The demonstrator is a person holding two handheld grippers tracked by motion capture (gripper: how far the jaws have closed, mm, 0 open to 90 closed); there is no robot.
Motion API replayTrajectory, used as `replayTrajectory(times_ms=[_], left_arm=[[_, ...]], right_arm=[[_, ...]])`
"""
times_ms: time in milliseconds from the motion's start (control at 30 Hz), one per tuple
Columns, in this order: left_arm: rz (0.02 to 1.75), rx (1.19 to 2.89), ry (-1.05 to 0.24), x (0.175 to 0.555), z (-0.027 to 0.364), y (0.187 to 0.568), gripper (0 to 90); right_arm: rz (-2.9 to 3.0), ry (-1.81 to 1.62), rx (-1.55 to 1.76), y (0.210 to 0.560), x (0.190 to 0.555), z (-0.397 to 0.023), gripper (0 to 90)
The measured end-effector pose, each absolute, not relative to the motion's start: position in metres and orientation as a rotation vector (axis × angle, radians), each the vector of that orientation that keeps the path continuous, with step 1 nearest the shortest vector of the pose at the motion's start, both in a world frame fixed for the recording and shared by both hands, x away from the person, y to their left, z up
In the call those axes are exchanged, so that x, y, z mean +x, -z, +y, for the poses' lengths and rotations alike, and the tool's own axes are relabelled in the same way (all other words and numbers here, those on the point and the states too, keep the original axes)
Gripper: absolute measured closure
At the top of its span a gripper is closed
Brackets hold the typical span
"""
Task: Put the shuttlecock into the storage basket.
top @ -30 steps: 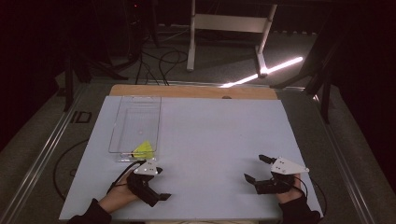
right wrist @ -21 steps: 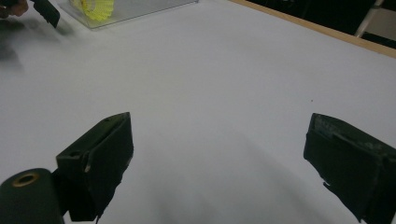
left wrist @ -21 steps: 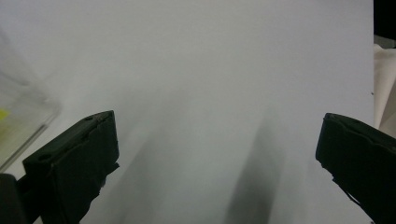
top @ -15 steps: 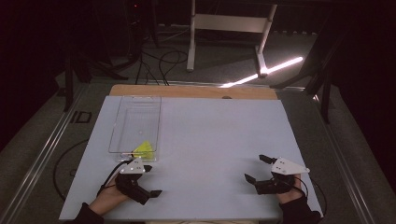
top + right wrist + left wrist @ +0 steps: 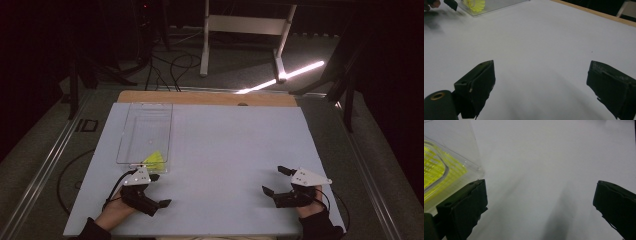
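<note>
Left gripper (image 5: 159, 190), jaws wide and empty, just beside clear tray (image 5: 131, 127); a careless swing may shove tray and yellow shuttlecock (image 5: 155, 159).

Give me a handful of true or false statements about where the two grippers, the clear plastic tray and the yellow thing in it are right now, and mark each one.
1. The yellow shuttlecock-like object lies in the near end of the clear plastic tray. True.
2. The left gripper is shut on the yellow object. False: its jaws stand wide apart with nothing between them, just near the tray's corner.
3. The right gripper is open over the bare white table top. True.
4. The tray sits on the right side of the table. False: it sits on the left side, ahead of the left gripper.
5. The right gripper holds the tray. False: it is far from it.
</note>
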State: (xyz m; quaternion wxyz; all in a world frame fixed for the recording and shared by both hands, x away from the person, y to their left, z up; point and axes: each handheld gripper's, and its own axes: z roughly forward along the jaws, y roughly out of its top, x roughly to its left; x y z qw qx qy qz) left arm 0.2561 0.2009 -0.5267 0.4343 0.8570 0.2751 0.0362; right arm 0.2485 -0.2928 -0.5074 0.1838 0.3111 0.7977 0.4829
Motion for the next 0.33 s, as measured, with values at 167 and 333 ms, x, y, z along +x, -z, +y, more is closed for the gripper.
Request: replayTrajectory(times_ms=[167,333], left_arm=[[0.684,2.138,-0.095,0.2562,0.2009,0.5277,0.2],[0.680,2.133,-0.093,0.2560,0.2011,0.5268,0.1]], right_arm=[[2.251,-1.359,0.875,0.5074,0.2484,-0.2926,8.4],[2.250,-1.360,0.876,0.5073,0.2482,-0.2929,8.4]])
